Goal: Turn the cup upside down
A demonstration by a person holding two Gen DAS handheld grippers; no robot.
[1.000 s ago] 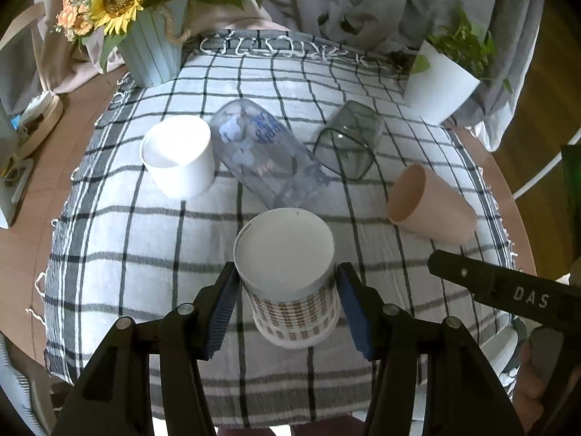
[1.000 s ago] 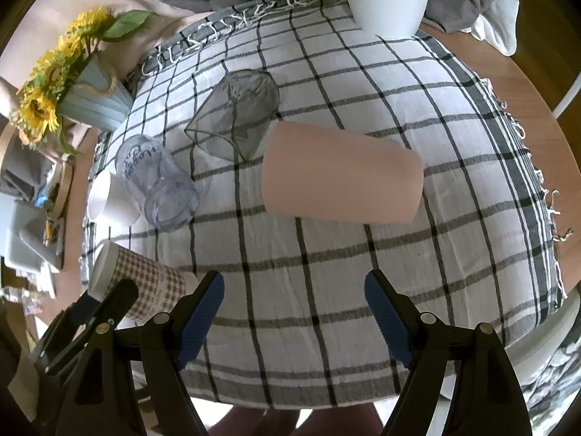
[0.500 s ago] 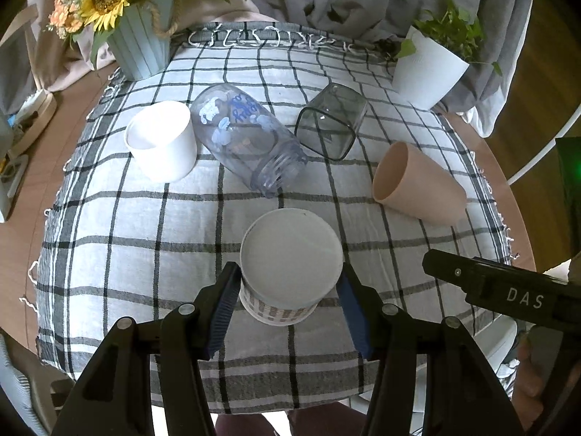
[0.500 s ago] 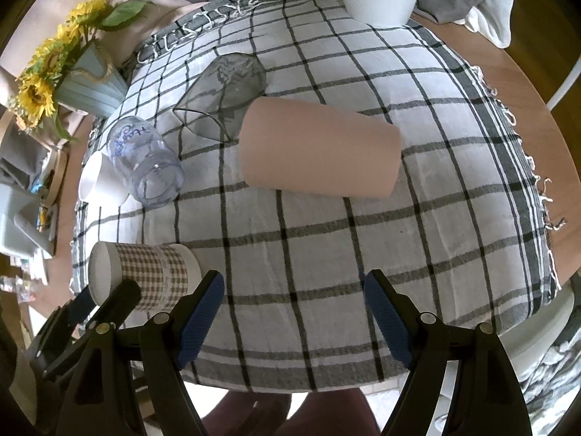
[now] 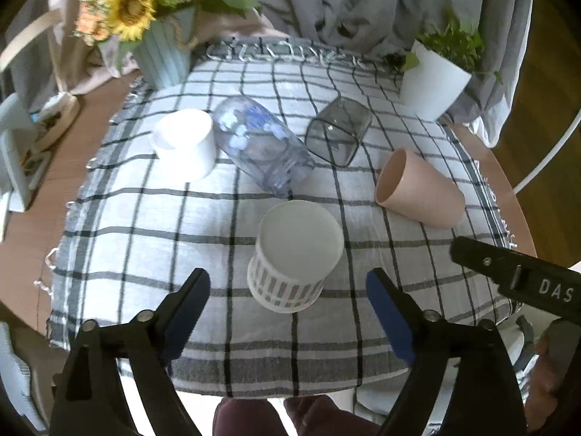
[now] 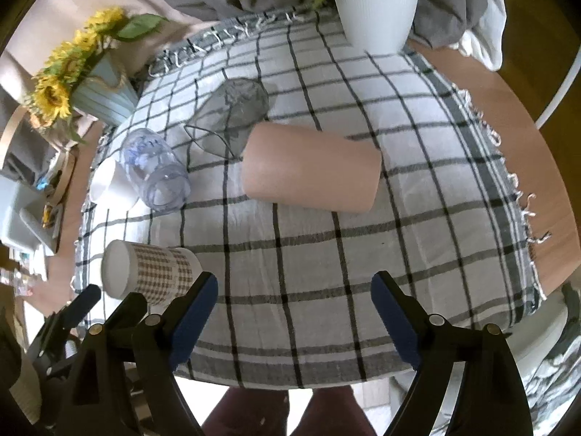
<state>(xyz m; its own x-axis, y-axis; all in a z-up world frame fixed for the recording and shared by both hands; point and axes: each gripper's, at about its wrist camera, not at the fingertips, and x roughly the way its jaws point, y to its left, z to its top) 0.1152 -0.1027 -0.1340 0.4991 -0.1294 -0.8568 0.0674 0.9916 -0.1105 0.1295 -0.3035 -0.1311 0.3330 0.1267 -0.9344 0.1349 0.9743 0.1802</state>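
Counter (image 6: 515, 145): round and wooden, draped with a black-and-white checked cloth (image 6: 326, 247) that carries all the cups.
Plant pot (image 6: 374, 3): white, at the cloth's far edge; a pale blue sunflower pot (image 5: 163, 54) stands at the far left.
Pink cup (image 6: 312, 170): lying on its side, as half a second ago, with the smoky grey glass (image 6: 232, 112) tipped over just behind it.
Clear jar (image 5: 261, 149): on its side beside an upright white cup (image 5: 185, 149).
Checked cup (image 5: 296, 254): now standing upside down on the cloth, white base up, free of any grip; half a second ago it was pinched.
Left gripper (image 5: 287, 312): jaws have let go and are spread wide either side of the checked cup, touching nothing.
Right gripper (image 6: 294, 319): jaws spread apart over bare cloth, unchanged, pink cup well ahead.
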